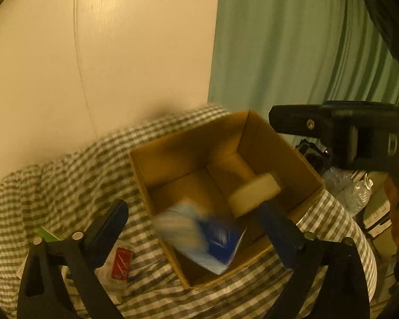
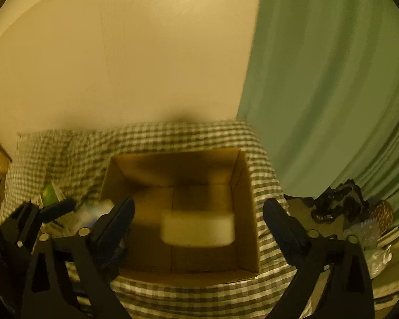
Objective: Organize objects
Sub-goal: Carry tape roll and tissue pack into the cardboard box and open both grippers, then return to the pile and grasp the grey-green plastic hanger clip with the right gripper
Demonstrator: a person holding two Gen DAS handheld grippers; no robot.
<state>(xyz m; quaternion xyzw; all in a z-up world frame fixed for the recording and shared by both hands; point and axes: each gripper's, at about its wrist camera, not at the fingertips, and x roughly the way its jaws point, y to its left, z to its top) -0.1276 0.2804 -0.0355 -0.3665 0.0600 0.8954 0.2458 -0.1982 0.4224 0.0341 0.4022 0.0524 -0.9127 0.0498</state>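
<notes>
An open cardboard box point(image 1: 292, 154) stands on a checked cloth; it also shows in the right wrist view point(image 2: 246, 207). In the left wrist view a blurred blue and white packet point(image 1: 199, 239) is inside the box, between my left gripper's point(image 1: 196, 223) open fingers, touching neither. A pale white block point(image 1: 254, 194) is in the air over the box; it shows blurred in the right wrist view point(image 2: 196, 230), between my right gripper's point(image 2: 199, 218) open fingers. The right gripper's body point(image 1: 345, 133) shows at right in the left view.
A checked cloth point(image 1: 66, 180) covers the surface. A red packet point(image 1: 121, 263) in clear wrap and a green item point(image 2: 49, 192) lie left of the box. A cream wall is behind, a green curtain point(image 2: 332, 93) at right. Clutter with a plastic bag point(image 1: 351, 191) sits right of the box.
</notes>
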